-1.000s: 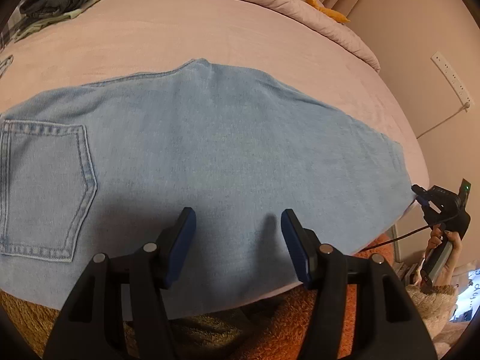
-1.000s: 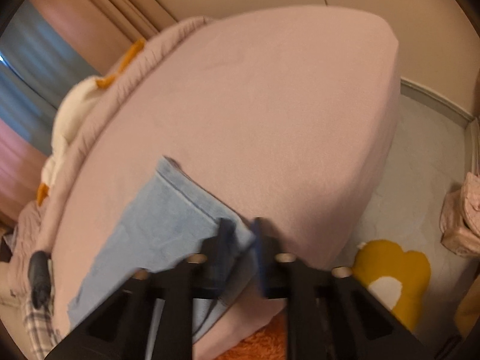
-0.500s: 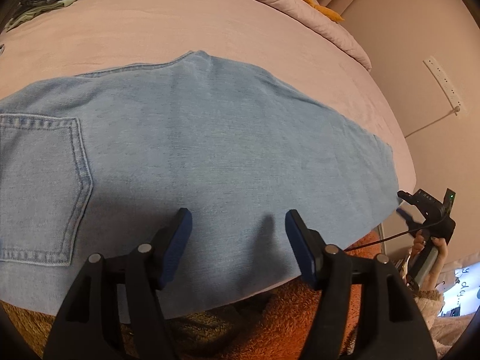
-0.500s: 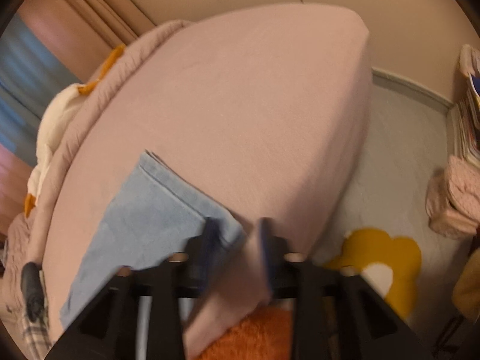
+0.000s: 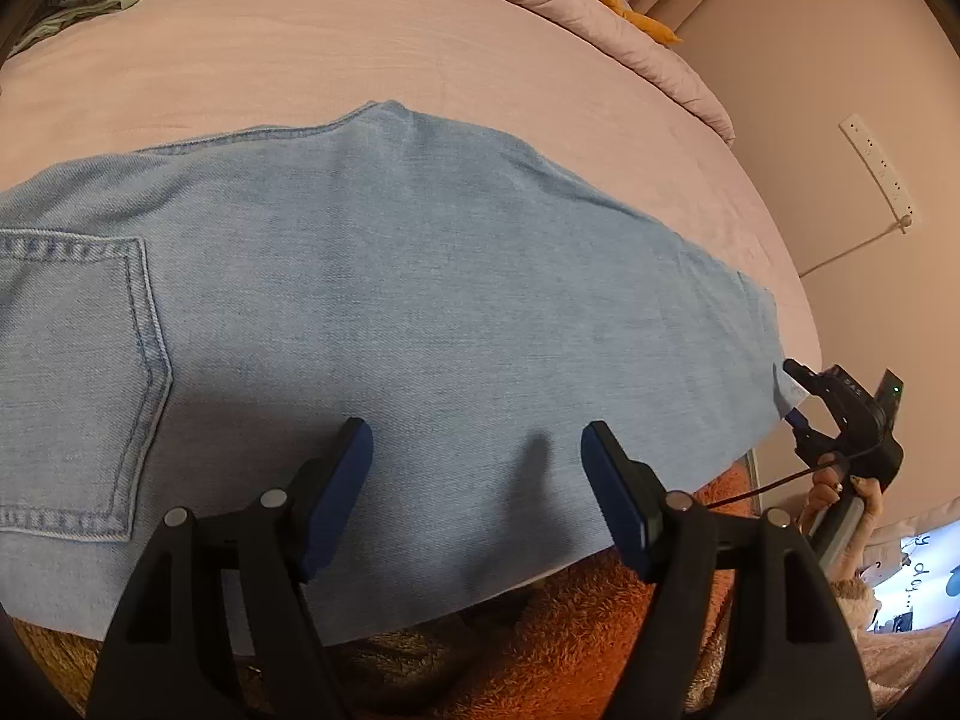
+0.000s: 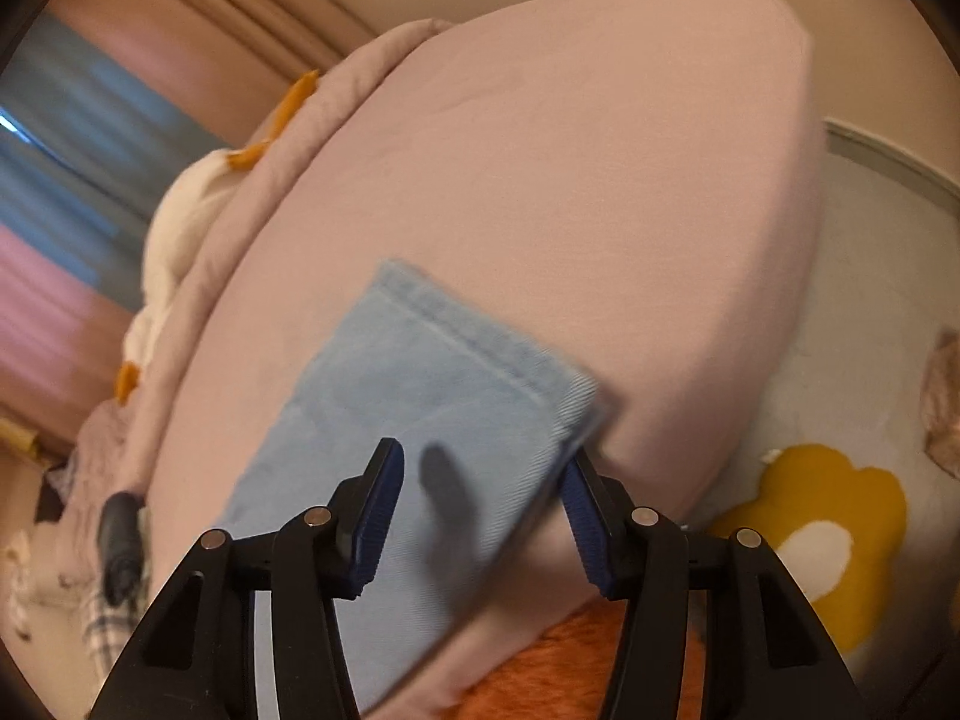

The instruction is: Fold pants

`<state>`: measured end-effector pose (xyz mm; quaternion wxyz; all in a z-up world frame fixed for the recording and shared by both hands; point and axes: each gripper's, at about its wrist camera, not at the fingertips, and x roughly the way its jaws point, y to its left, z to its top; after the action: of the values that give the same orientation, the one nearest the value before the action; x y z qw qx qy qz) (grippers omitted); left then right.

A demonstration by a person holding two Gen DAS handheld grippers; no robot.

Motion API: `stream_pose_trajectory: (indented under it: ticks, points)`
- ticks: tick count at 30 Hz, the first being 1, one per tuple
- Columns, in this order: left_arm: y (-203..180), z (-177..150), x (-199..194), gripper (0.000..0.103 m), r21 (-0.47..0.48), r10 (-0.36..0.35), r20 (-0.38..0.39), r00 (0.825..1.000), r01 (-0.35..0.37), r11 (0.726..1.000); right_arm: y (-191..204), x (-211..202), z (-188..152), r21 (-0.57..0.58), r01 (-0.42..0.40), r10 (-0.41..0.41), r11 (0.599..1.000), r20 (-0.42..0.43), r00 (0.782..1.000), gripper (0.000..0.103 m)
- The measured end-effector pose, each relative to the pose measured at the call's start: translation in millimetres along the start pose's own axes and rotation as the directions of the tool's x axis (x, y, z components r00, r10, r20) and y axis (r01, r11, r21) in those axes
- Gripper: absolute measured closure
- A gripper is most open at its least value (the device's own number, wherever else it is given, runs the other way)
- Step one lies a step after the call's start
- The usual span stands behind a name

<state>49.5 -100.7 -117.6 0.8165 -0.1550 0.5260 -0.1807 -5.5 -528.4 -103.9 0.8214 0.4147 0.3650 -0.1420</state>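
Light-blue jeans [image 5: 420, 312], spread flat along near edge of pink bed [image 5: 420, 48], back pocket at left. Left claw [image 5: 474, 456] spread wide above denim, grasping nothing. Right claw [image 6: 480, 492] likewise released, hovering over hem end at right.

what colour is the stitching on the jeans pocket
Light blue, tone-on-tone with the pocket; clearest in the left wrist view.
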Motion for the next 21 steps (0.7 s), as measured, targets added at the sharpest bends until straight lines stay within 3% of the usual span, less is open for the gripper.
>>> stream_pose_trajectory:
  ticks: [3,5,6,7,11,14,17,18,21]
  points:
    - [0.6,-1.0,-0.8,0.031,-0.001,-0.004,0.001,1.000,0.004,1.000,3.5,6.6,1.0,-0.025,0.019,-0.019,0.999,0.023,1.000,0.050]
    - [2.3,-2.3,-2.6,0.031,0.001,-0.004,0.001,1.000,0.004,1.000,6.6,6.8,2.0,-0.029,0.053,-0.051,0.998,0.038,0.998,0.065]
    - [2.4,-2.5,-3.2,0.031,-0.001,-0.003,0.001,1.000,0.003,1.000,9.7,5.9,4.5,-0.035,0.083,-0.082,0.996,0.048,0.996,0.084]
    - [2.3,-2.6,-3.7,0.031,-0.004,-0.002,0.002,1.000,0.002,1.000,13.1,5.3,6.1,-0.045,0.088,-0.086,0.995,0.048,0.995,0.090]
    - [1.7,-5.8,-9.7,0.031,-0.006,0.002,0.010,1.000,-0.002,1.000,46.4,-13.9,5.9,-0.153,0.074,-0.060,0.985,0.098,0.993,0.090]
    - [4.4,-7.1,-19.1,0.032,-0.011,0.004,0.030,1.000,-0.004,1.000,87.2,-40.3,-3.7,-0.258,-0.003,0.039,0.966,0.136,0.990,0.090]
    - [9.6,-5.8,-33.8,0.031,-0.024,-0.023,0.075,0.997,0.025,0.999,131.2,-63.5,-28.4,-0.391,-0.127,0.182,0.911,0.108,0.977,0.090]
    - [11.6,-5.0,-38.1,0.031,-0.030,-0.035,0.090,0.995,0.038,0.999,150.7,-68.7,-43.6,-0.454,-0.167,0.226,0.875,0.079,0.971,0.090]
    - [18.5,-3.7,-43.3,0.031,-0.053,-0.054,0.109,0.993,0.060,0.997,187.5,-67.3,-81.6,-0.576,-0.228,0.263,0.785,-0.024,0.965,0.090]
